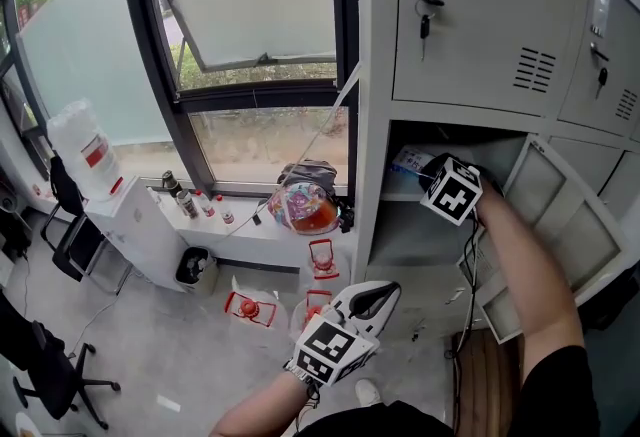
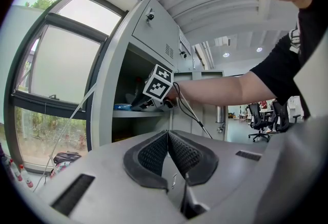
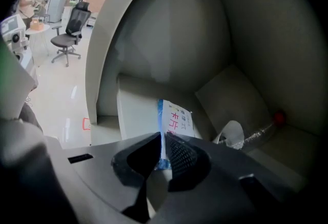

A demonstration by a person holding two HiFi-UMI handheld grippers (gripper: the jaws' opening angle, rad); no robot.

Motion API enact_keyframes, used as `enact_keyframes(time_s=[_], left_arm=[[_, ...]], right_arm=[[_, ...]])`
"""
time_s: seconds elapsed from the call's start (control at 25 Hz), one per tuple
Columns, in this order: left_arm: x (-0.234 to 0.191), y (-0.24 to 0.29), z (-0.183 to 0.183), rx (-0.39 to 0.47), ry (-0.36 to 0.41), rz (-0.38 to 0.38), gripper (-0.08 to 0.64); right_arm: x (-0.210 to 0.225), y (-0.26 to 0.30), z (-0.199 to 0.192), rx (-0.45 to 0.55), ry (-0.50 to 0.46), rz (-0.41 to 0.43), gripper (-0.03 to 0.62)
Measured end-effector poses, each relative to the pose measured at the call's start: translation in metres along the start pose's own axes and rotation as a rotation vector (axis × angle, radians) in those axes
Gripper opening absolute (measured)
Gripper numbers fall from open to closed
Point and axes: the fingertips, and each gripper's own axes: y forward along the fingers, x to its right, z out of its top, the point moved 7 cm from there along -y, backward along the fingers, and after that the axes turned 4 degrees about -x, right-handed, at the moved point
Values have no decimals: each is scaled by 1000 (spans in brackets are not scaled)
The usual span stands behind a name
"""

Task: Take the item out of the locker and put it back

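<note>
A flat white packet with a blue edge and printed lettering (image 3: 177,120) lies on the shelf inside the open grey locker (image 1: 440,235). My right gripper (image 3: 163,138) reaches into that compartment and is shut on the packet's blue near edge. In the head view the right gripper (image 1: 432,172) is at the shelf, with the packet (image 1: 407,161) just left of it. My left gripper (image 1: 385,291) hangs low in front of the locker, shut with nothing between its pads (image 2: 154,154). The left gripper view shows the right gripper (image 2: 146,102) at the shelf.
The locker door (image 1: 565,230) stands swung open to the right. A clear plastic bottle with a red cap (image 3: 259,130) lies deeper in the compartment. A colourful bag (image 1: 303,205) sits on the window sill, a water dispenser (image 1: 85,150) stands left, and red items (image 1: 250,306) lie on the floor.
</note>
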Motion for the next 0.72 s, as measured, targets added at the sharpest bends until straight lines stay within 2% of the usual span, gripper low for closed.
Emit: enact_keyframes(time_s=[0.36, 0.72], left_arm=[[2, -1, -2, -8, 3, -2, 17], [2, -13, -3, -9, 5, 4, 17]], right_arm=[[-2, 0, -3, 33, 29, -33, 73], [-6, -7, -5, 62, 65, -109, 73]])
